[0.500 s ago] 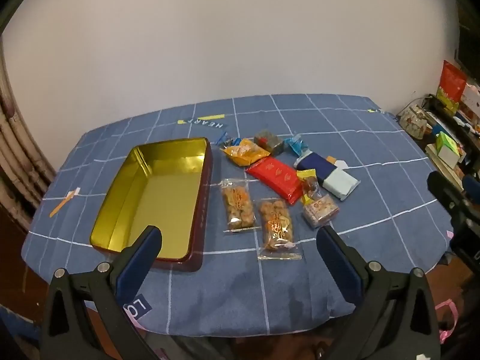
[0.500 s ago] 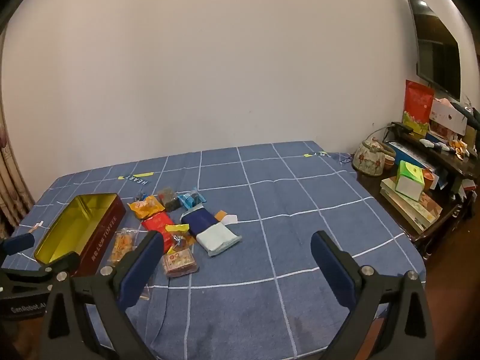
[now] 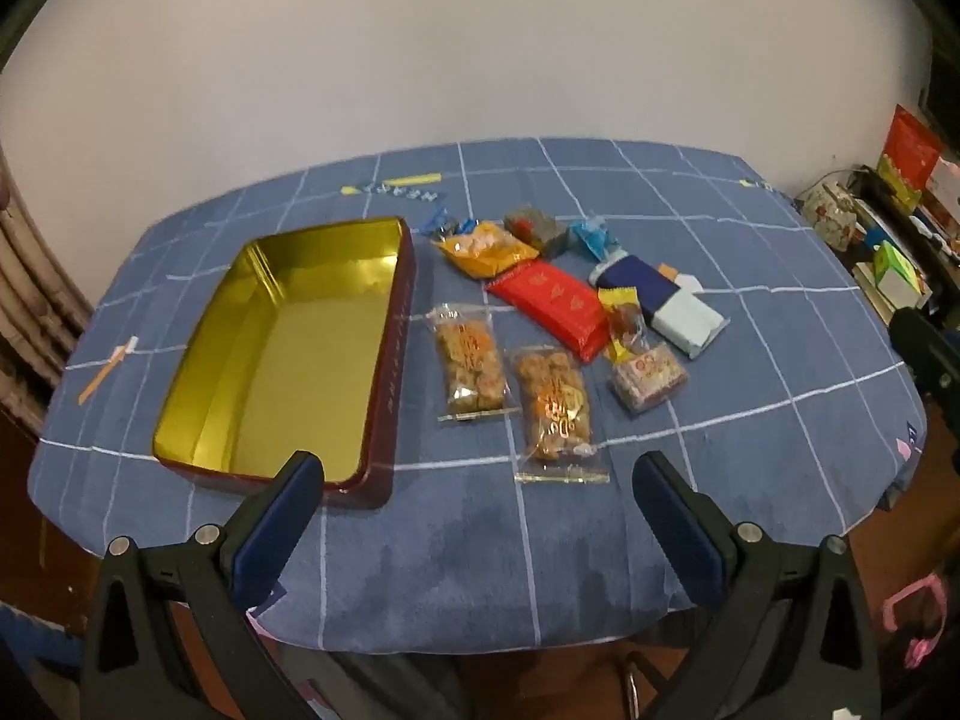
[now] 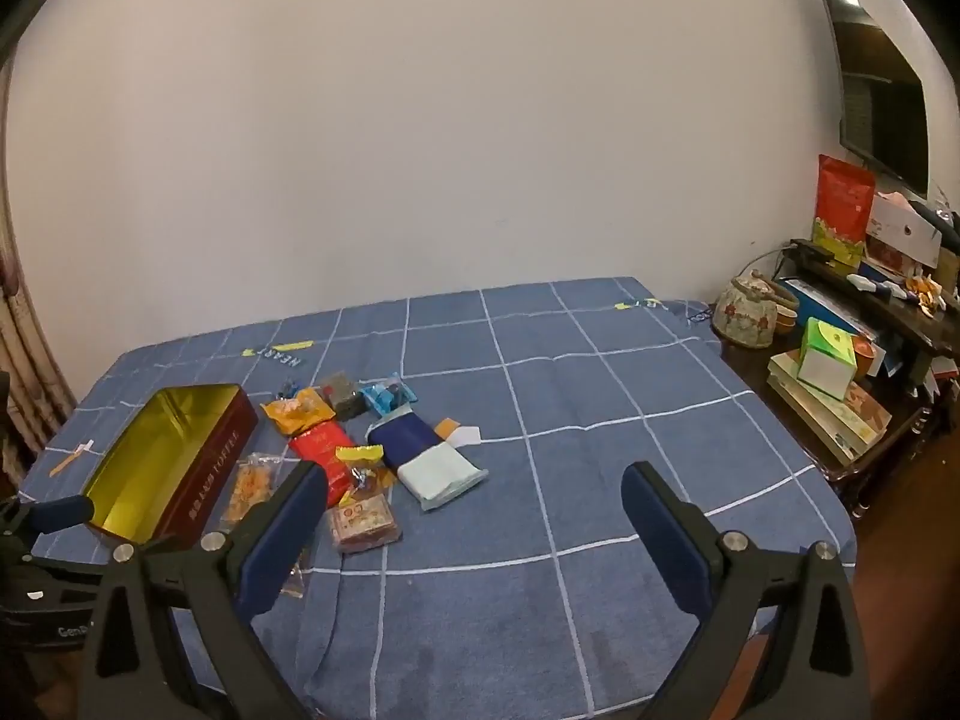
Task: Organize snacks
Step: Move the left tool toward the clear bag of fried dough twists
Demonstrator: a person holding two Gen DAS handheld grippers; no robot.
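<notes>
Both tools hang above the near edge of the table [image 3: 750, 276] with jaws spread wide and nothing held: the left gripper [image 3: 480, 516] faces the empty gold-lined tin [image 3: 288, 354], the right gripper [image 4: 474, 534] sits further right. The snacks lie just right of the tin, the clear nut packet [image 3: 555, 408] nearest. The risk, as I judge it: flat, slippery wrappers (some overlapping, like the red pack [image 3: 549, 306]) could slide away or drag a neighbour along when pinched.

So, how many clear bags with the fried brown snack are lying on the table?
2. One clear bag lies right beside the open tin; the second bag lies just right of the first, nearer the left gripper. None seems hidden.
</notes>
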